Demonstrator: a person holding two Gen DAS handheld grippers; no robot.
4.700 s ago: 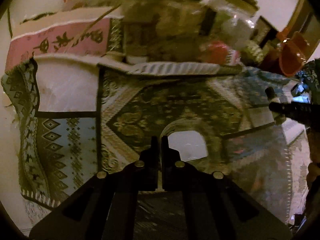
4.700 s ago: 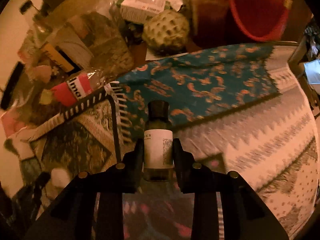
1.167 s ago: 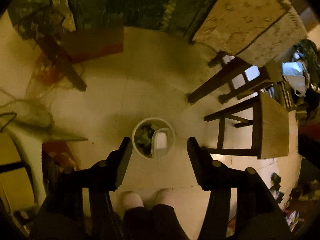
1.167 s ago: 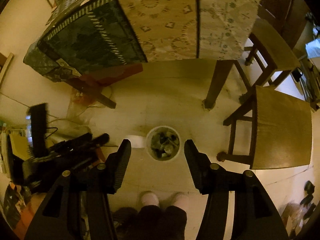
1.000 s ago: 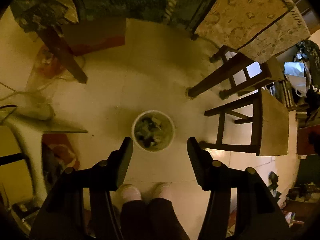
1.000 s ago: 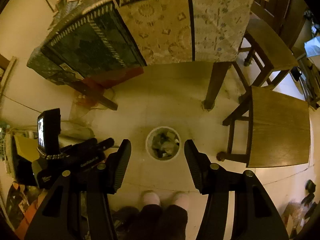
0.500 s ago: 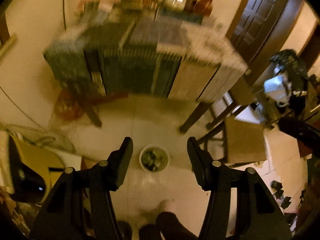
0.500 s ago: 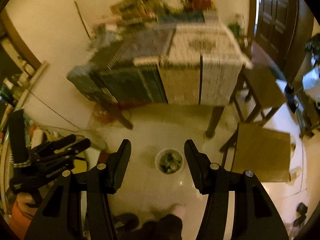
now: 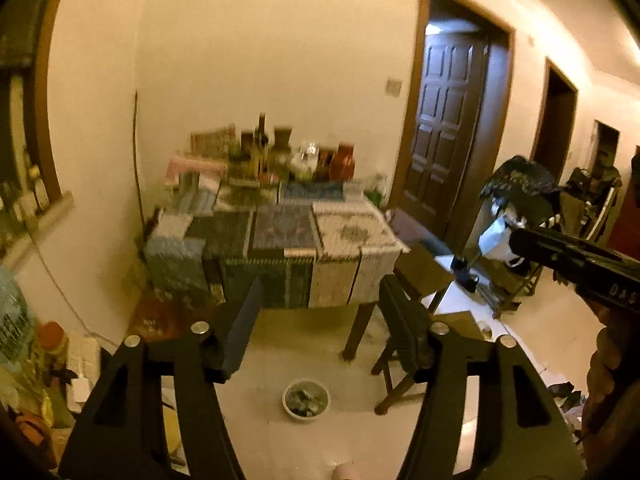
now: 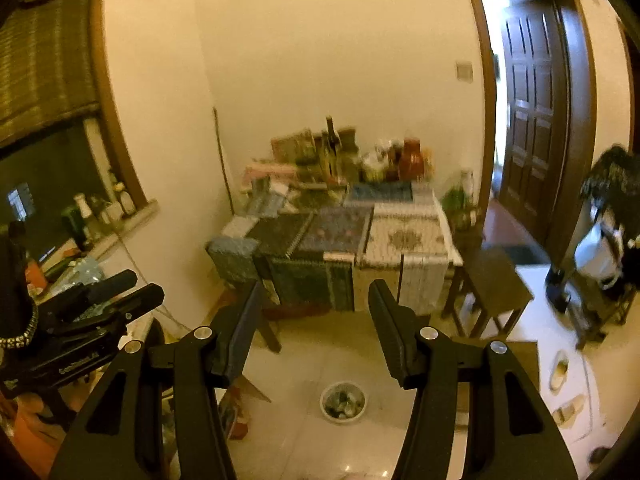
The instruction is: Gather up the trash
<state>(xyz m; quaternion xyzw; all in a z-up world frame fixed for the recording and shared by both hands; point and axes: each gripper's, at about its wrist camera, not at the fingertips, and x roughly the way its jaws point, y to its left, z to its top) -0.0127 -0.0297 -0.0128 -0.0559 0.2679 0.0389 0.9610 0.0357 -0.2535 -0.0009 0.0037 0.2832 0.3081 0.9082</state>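
A: Start at the left. What's there?

B: In the left wrist view, a window ledge [image 9: 36,216] with small bottles, then clutter on the floor along the wall. Next comes the table [image 9: 280,236] under a patchwork cloth, with bottles and jars crowded at its far edge against the wall.

A: And the left gripper [image 9: 320,312]?

B: Its jaws are apart and widening, with nothing between them. Through the gap you see the table front and the floor.

A: Where's the trash?

B: In the bin [image 9: 306,400], a small round white one on the pale tile floor, in front of the table and near a stool [image 9: 424,276]. It looks full of crumpled bits; I can't tell what they are.

A: Further right?

B: A dark wooden door [image 9: 448,132], then a loaded rack beyond it. The right gripper [image 10: 316,320] pokes in at the right edge of that view, with the hand [image 9: 608,364] below it.

A: Its state?

B: From its own camera the jaws stand apart and empty. The bin [image 10: 343,402] sits low between them on the floor, well away.
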